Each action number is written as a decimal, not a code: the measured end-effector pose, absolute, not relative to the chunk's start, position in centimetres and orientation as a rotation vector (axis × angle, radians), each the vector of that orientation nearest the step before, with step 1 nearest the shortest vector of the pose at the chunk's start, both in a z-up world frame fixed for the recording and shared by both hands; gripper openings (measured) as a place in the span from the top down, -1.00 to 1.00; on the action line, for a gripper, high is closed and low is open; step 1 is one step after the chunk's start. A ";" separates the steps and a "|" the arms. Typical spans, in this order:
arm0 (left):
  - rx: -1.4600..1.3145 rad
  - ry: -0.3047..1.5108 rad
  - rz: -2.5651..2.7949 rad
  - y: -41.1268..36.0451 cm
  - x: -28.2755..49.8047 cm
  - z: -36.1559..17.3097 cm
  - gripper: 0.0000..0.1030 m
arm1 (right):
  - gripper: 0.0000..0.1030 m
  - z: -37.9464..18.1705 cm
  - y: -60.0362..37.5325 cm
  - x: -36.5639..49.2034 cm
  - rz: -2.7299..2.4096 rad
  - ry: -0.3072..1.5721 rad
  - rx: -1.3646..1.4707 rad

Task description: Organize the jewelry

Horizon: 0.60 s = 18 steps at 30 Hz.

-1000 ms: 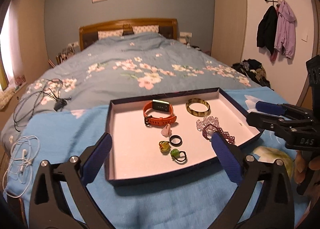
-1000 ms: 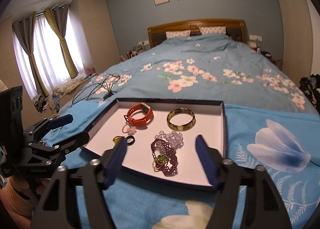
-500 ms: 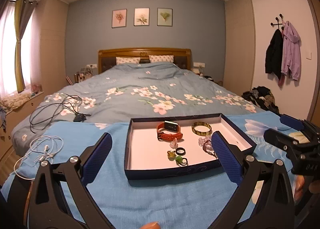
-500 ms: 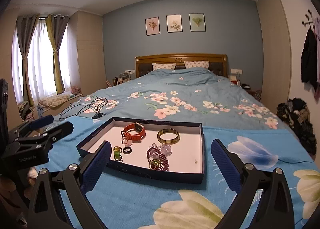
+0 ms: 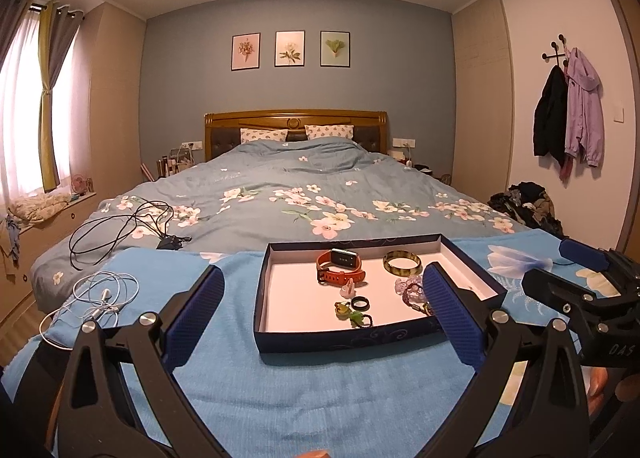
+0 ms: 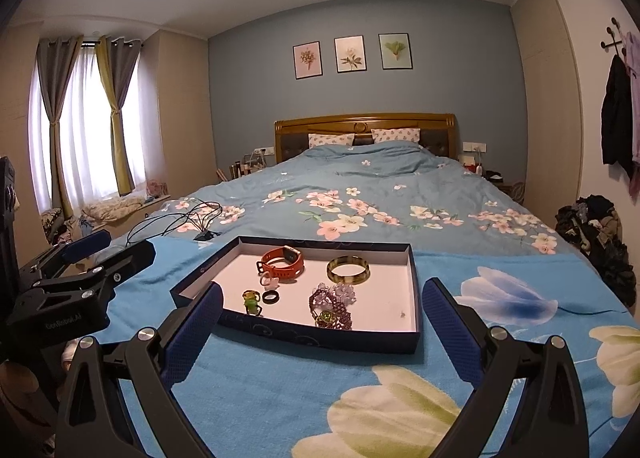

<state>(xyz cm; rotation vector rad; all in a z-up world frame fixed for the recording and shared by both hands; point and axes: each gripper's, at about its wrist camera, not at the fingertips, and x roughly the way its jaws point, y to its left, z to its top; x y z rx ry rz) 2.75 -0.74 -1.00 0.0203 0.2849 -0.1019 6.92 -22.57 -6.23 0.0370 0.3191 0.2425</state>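
A dark blue tray with a white floor lies on a blue blanket at the foot of the bed. In it lie an orange watch, a yellow-green bangle, a black ring, green rings, a pink piece and purple beaded bracelets. My left gripper is open and empty, short of the tray. My right gripper is open and empty, also short of the tray.
White earphones lie on the blanket at left. Black cables lie on the floral duvet behind. Clothes are piled on the floor at right. Each gripper shows in the other's view, the right one and the left one.
Both grippers have drawn back and risen from the tray, which now looks smaller and farther. The right gripper's jaws have opened wider. The jewelry has not moved.
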 end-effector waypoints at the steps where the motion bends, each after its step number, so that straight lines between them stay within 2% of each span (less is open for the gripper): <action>1: 0.023 0.278 -0.097 -0.8 2.5 -1.0 -0.90 | -0.87 -6.2 -22.6 6.9 0.240 0.316 0.038; 18: 0.034 0.241 -0.083 -1.1 1.9 -1.0 -0.90 | -0.87 -6.1 -22.8 6.5 0.221 0.291 0.037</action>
